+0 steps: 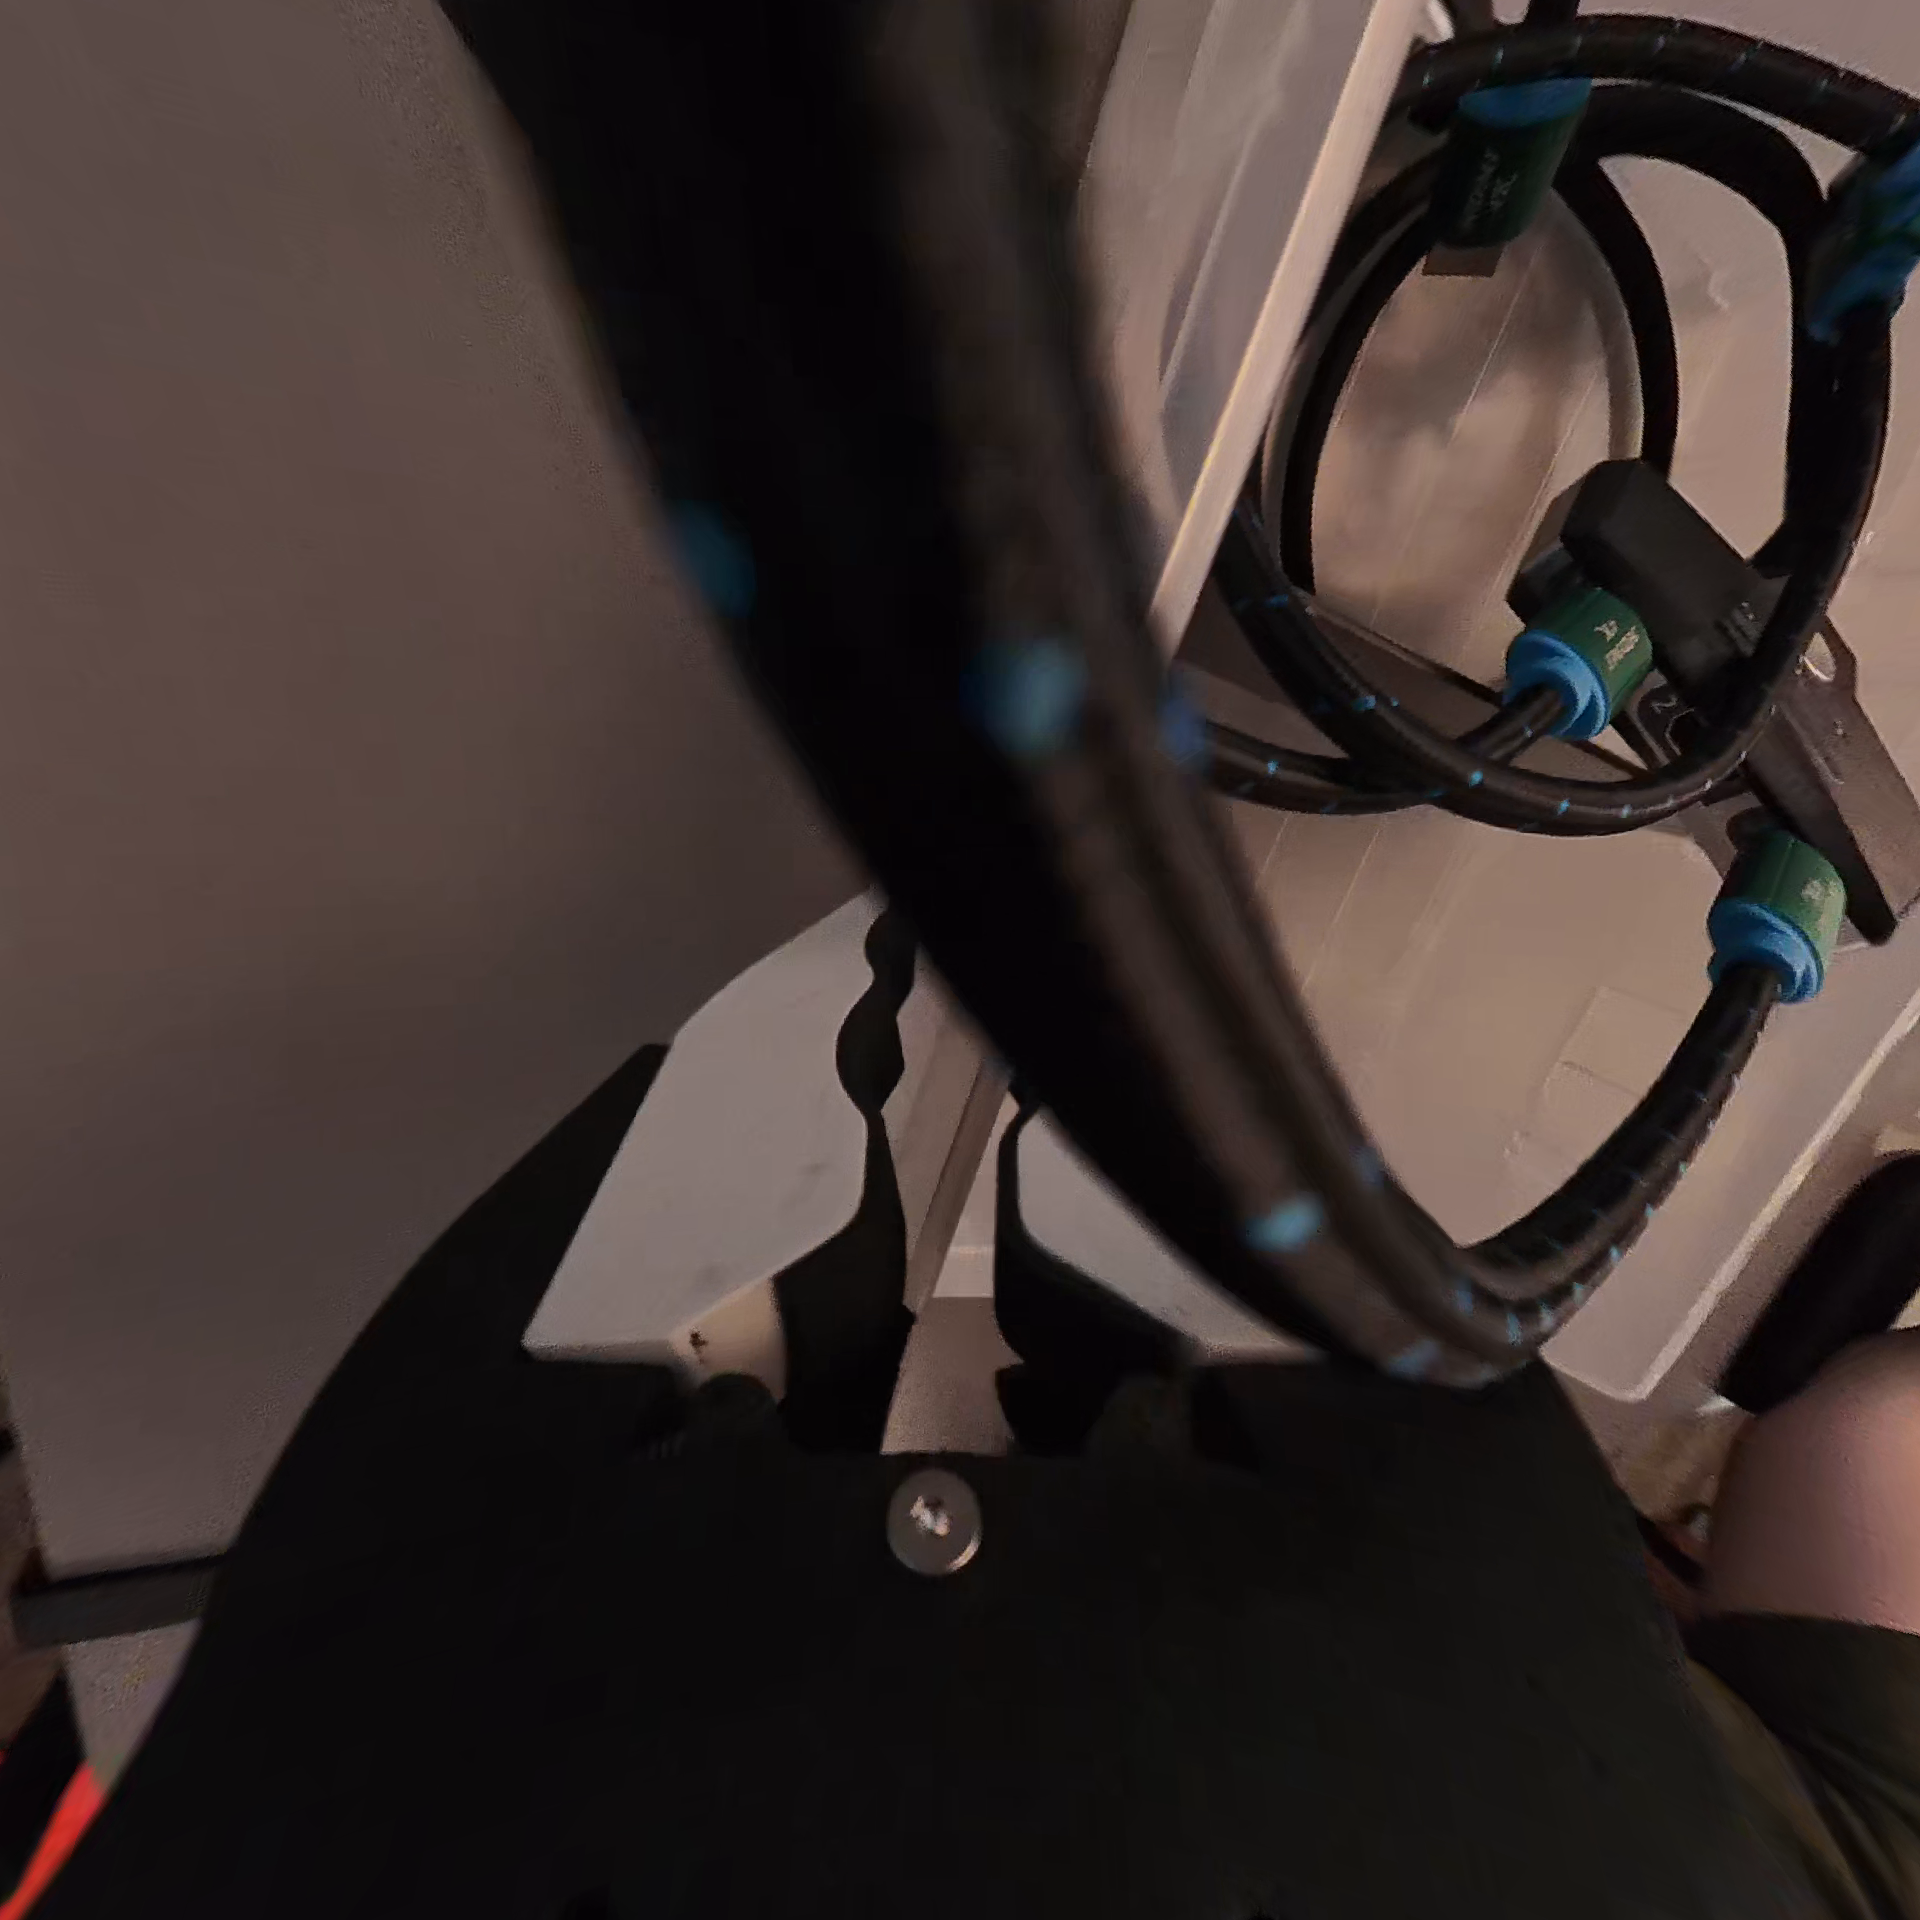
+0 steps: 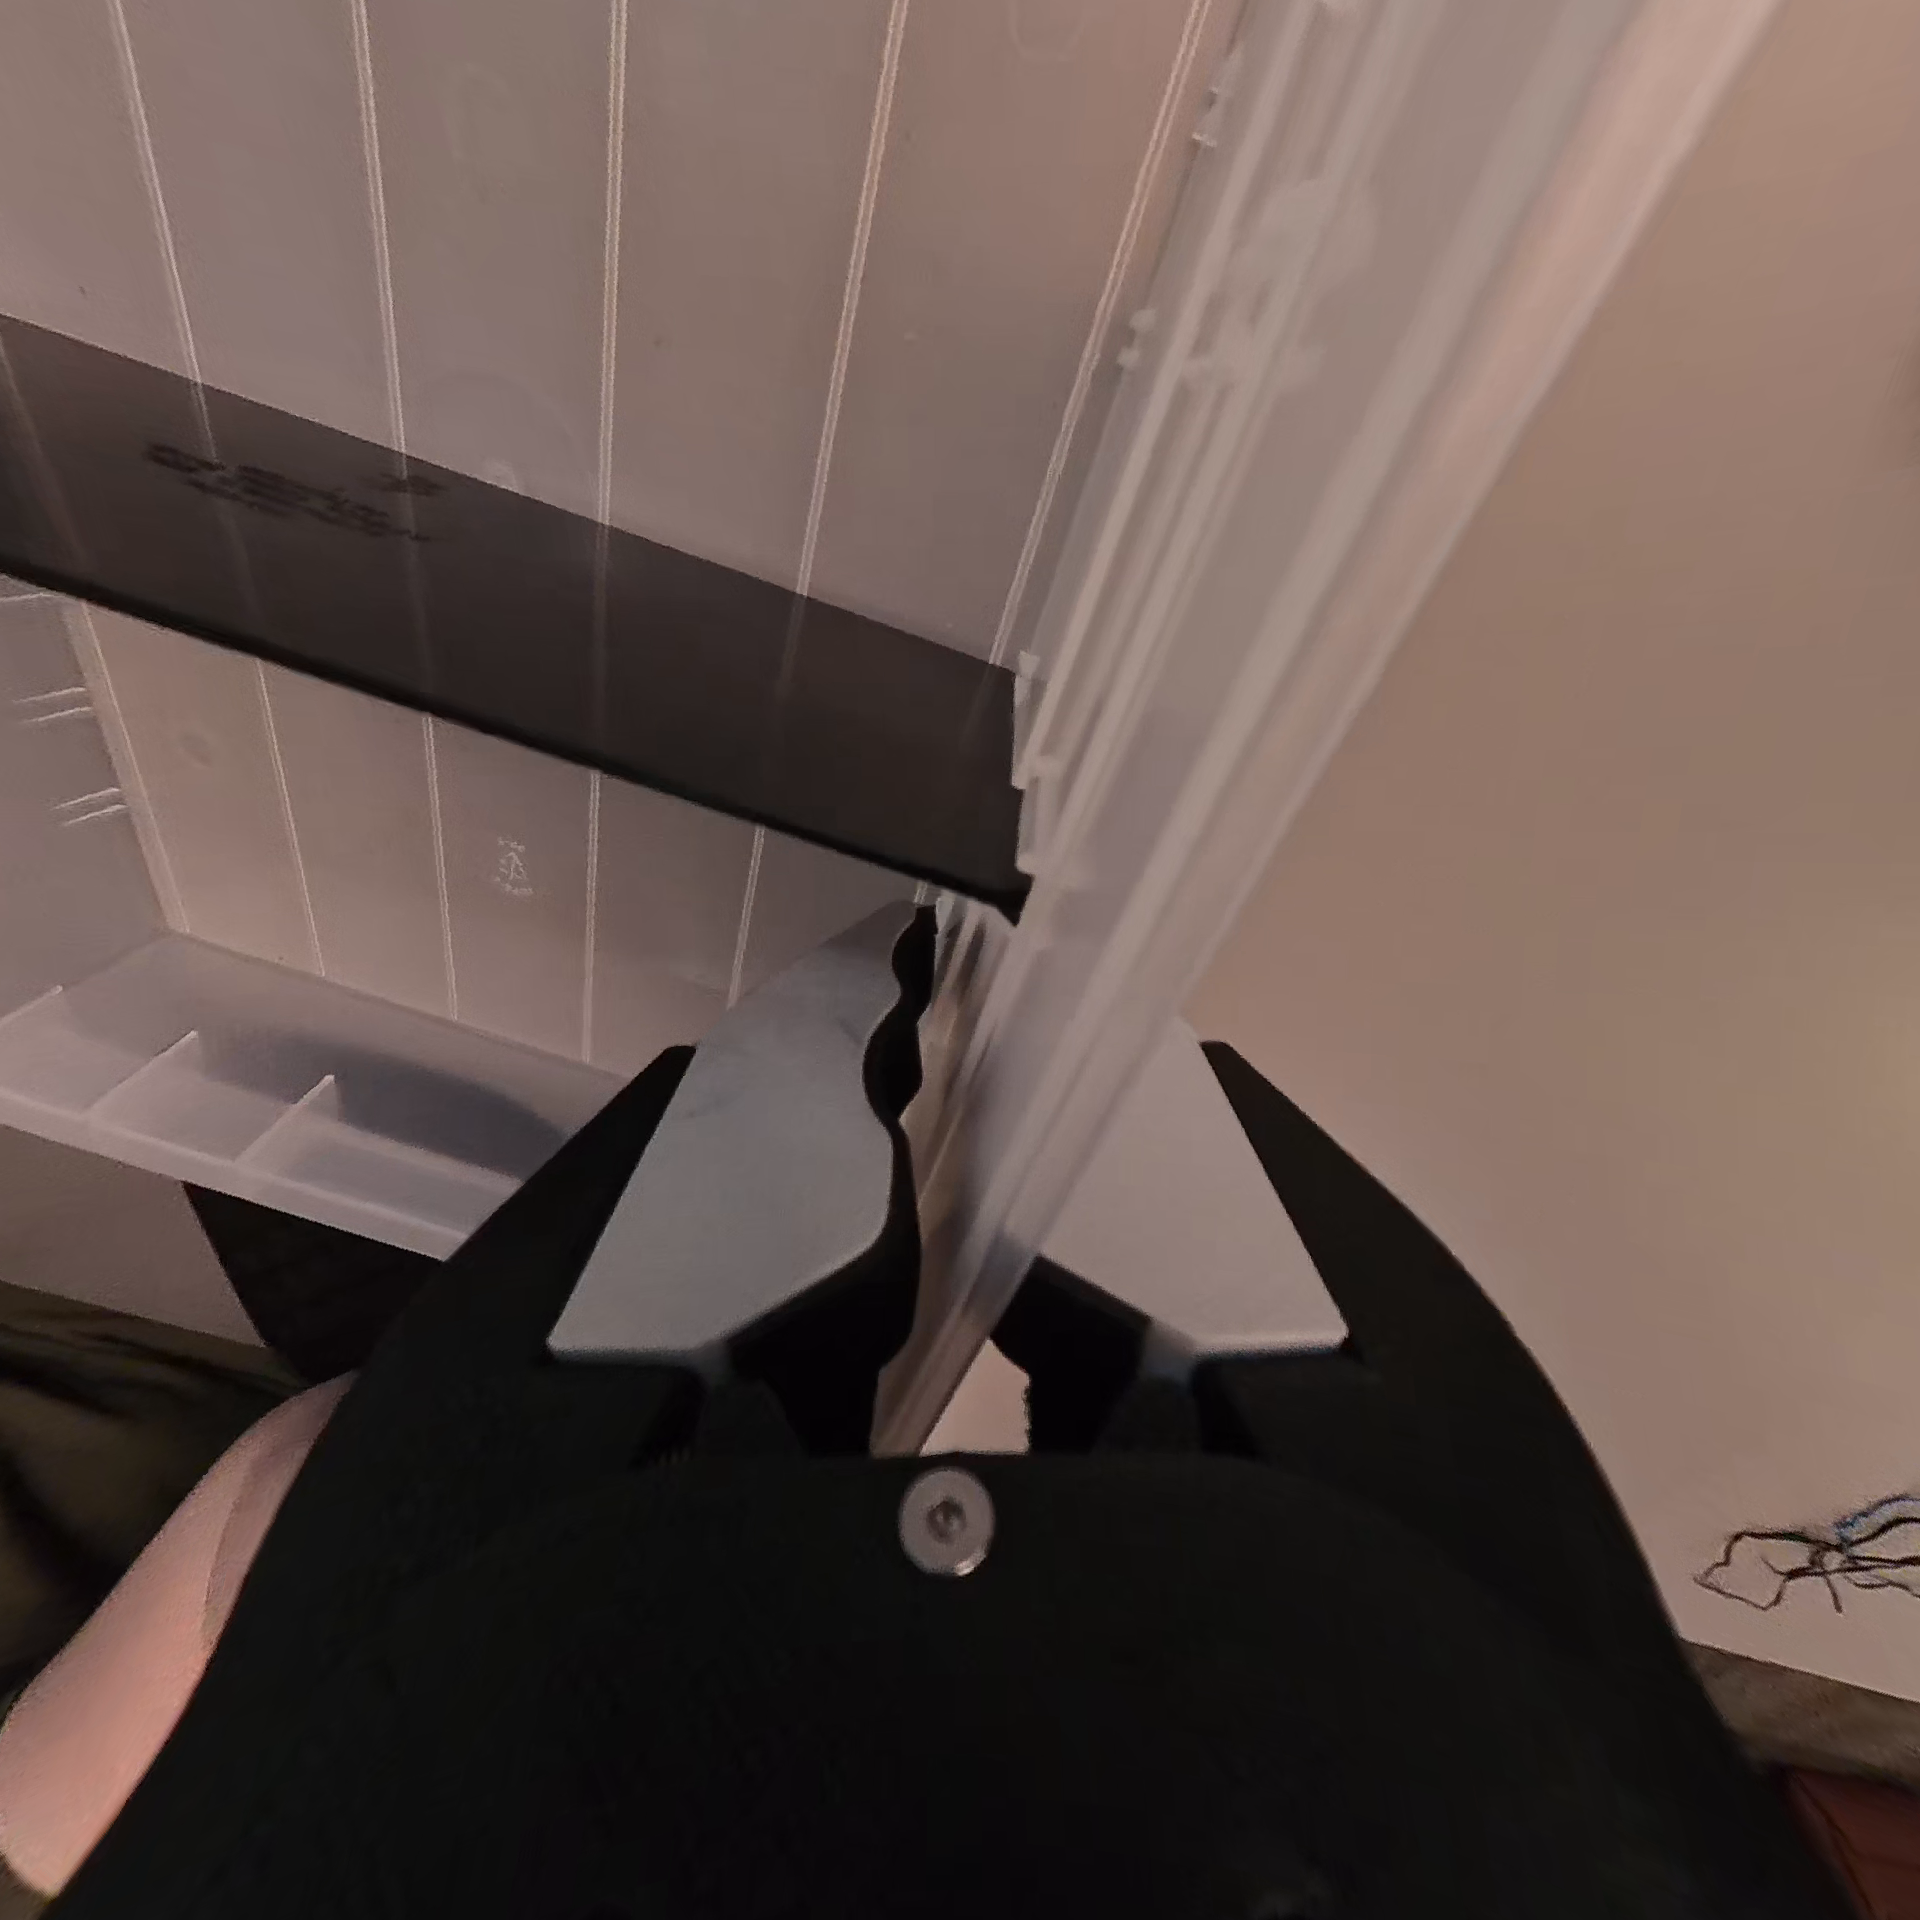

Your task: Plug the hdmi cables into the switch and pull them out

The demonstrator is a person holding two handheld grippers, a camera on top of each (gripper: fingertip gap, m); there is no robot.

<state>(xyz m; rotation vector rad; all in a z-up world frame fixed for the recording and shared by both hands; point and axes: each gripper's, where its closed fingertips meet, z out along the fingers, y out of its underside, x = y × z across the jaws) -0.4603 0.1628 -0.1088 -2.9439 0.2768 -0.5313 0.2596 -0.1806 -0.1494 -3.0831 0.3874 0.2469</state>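
Blurred cable [image 1: 935, 644] perhaps hiding left gripper [image 1: 940, 1039] tip, switch [image 1: 1808, 790] half-covered

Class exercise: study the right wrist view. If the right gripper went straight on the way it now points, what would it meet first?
The right gripper is shut on the clear plastic bin's rim. Straight ahead, the first thing is probably the flat black switch lying inside the bin, though depth is uncertain.

Both wrist views look closely along their jaws at one clear bin [image 2: 1091, 935].

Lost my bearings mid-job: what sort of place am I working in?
Probably an indoor workbench: a pale tabletop, a clear plastic storage bin, and braided HDMI cables plugged into a black switch.
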